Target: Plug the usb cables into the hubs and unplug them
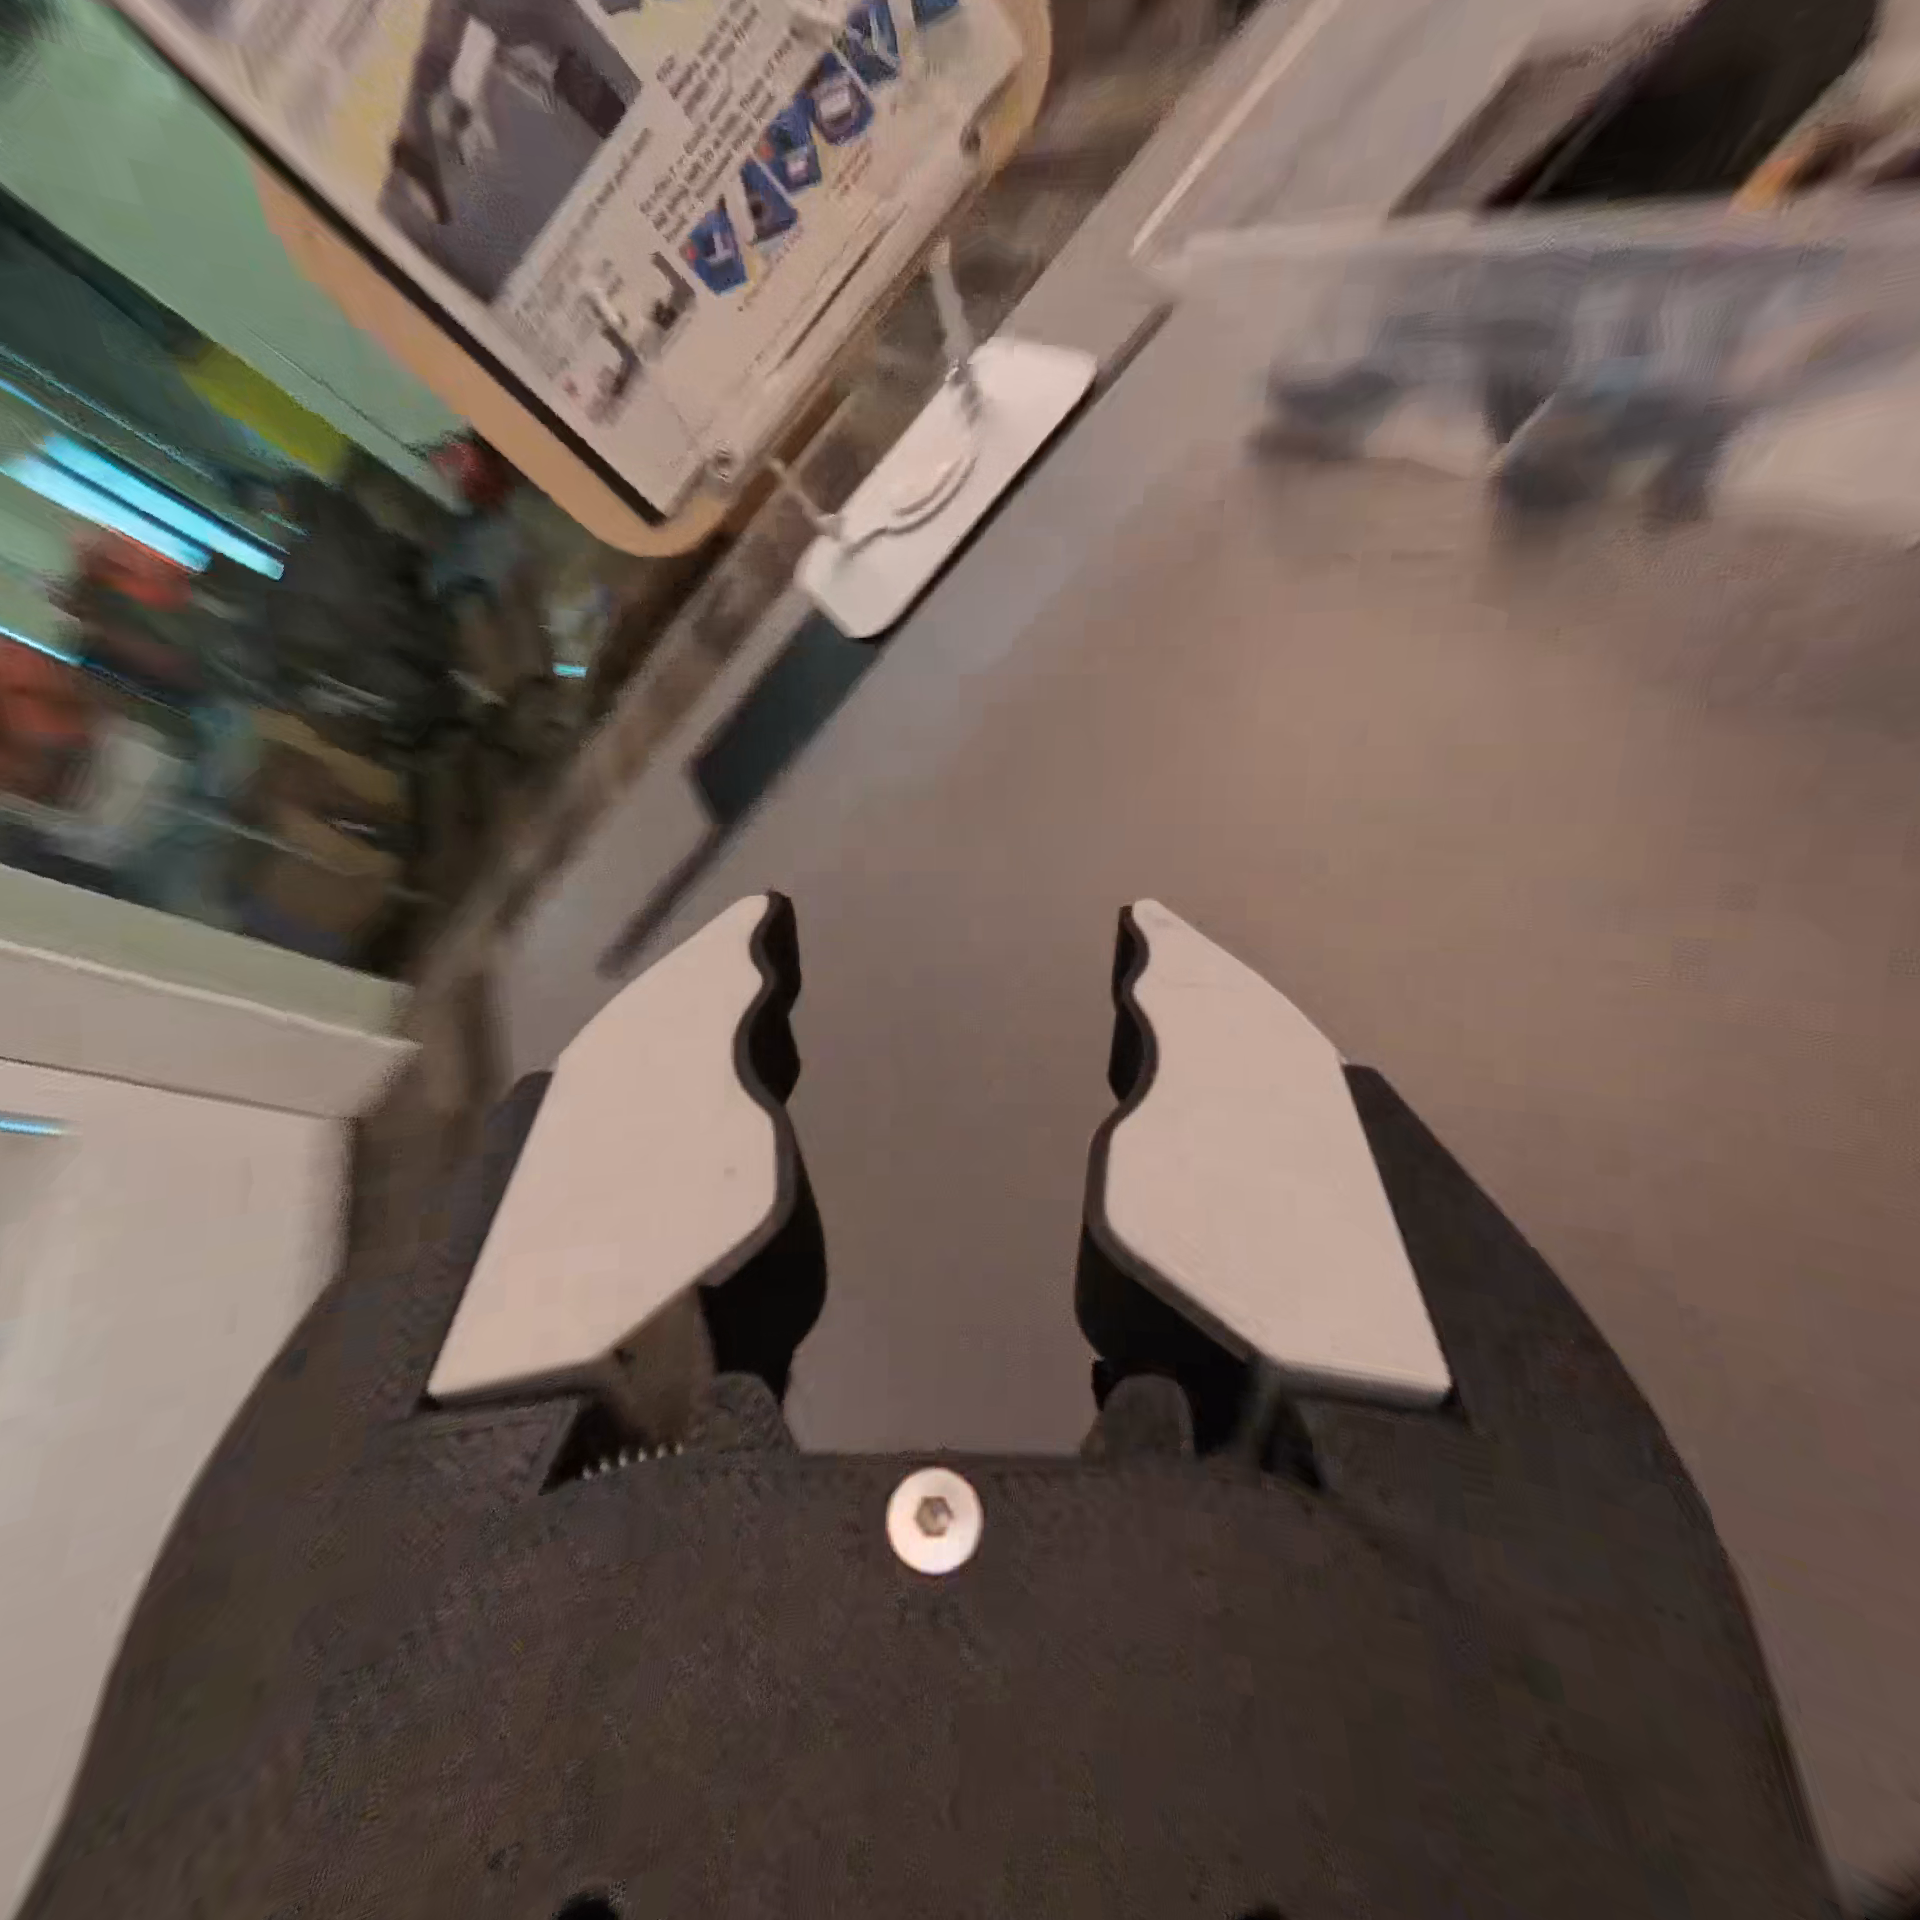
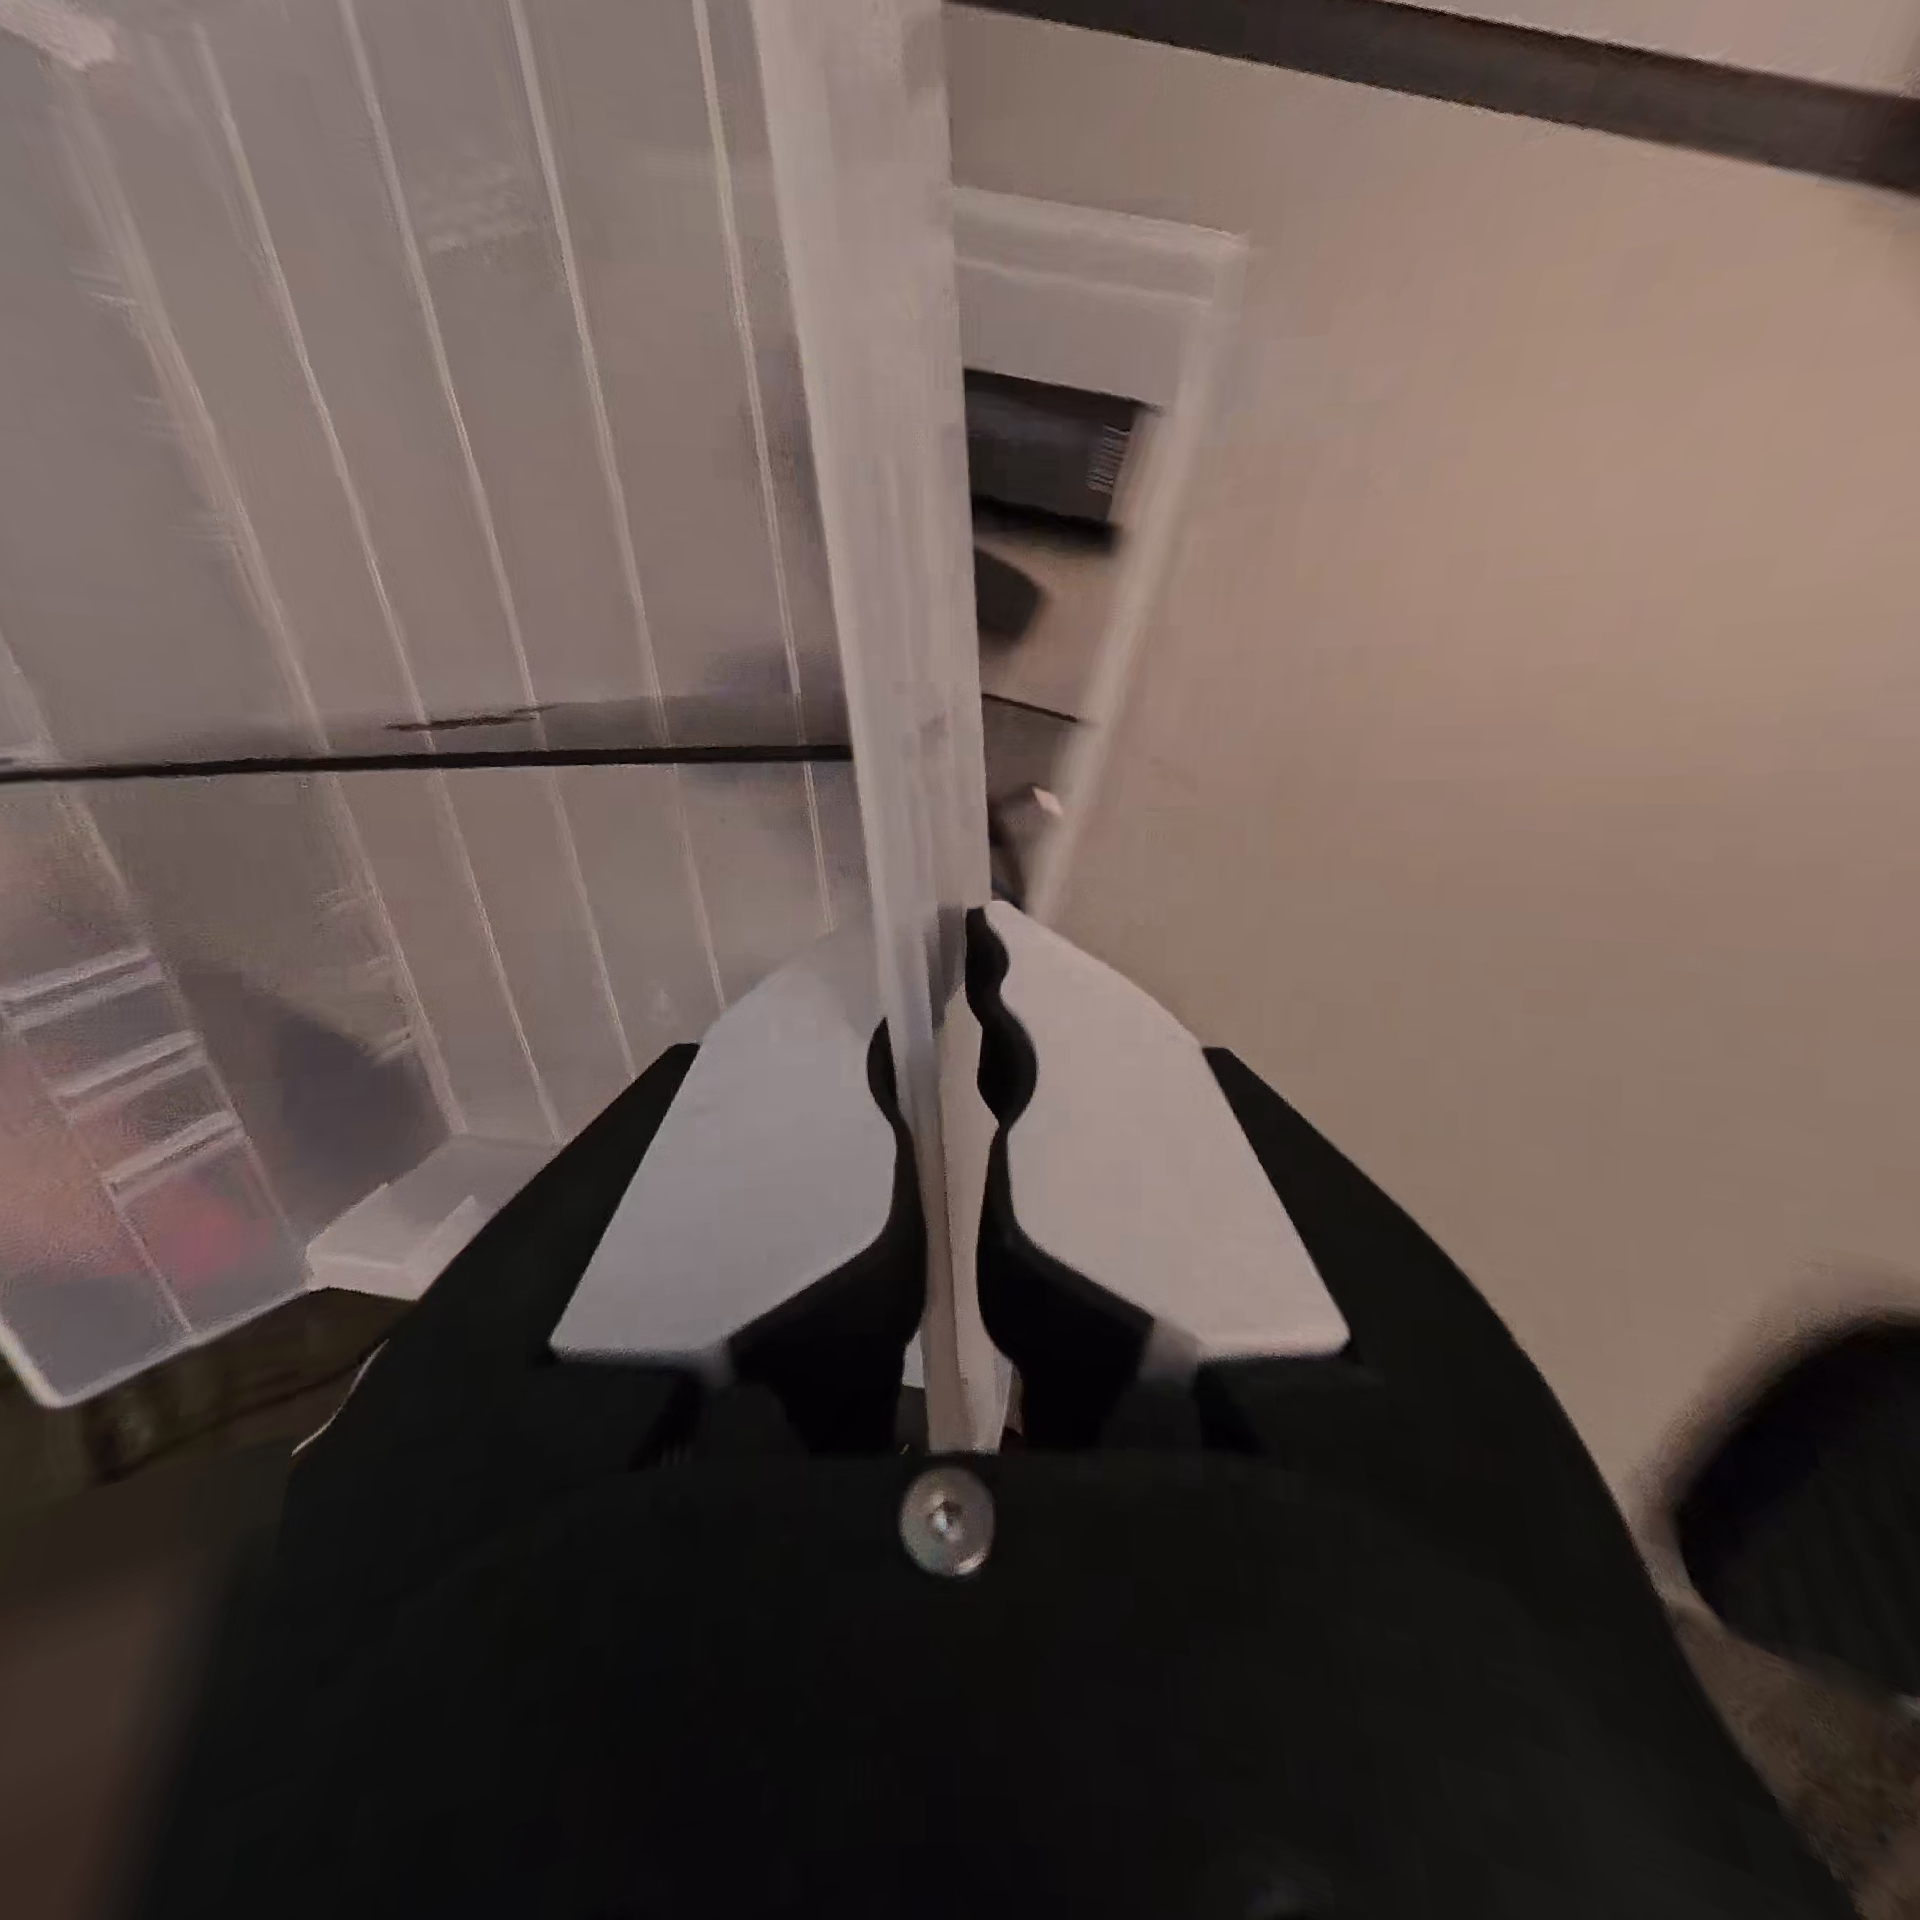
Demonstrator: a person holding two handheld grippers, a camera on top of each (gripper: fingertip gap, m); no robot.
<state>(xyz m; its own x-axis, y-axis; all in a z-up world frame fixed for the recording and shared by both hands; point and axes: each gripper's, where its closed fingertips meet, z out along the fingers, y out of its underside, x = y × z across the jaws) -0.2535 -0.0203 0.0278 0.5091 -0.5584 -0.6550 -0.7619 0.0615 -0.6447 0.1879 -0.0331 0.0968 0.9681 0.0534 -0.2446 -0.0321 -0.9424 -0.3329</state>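
My left gripper [image 1: 956, 935] is open and empty above a grey table top [image 1: 1351, 935]; the view is tilted and blurred. My right gripper [image 2: 951, 966] is shut on the edge of a clear ribbed plastic bin lid [image 2: 468, 468], which stands on edge and fills the left half of the right wrist view. No USB cable or hub shows clearly in either view. A blurred clear plastic bin [image 1: 1558, 343] with dark items inside sits far right in the left wrist view.
A framed printed sign [image 1: 665, 229] on a white metal stand base [image 1: 945, 488] stands at the table's left edge. A beige wall [image 2: 1507, 727] and a white shelf with dark items [image 2: 1060, 520] lie beyond the lid. A dark blurred object [image 2: 1808, 1507] is at lower right. The tips of one gripper are about 45 cm away from the tips of the other.
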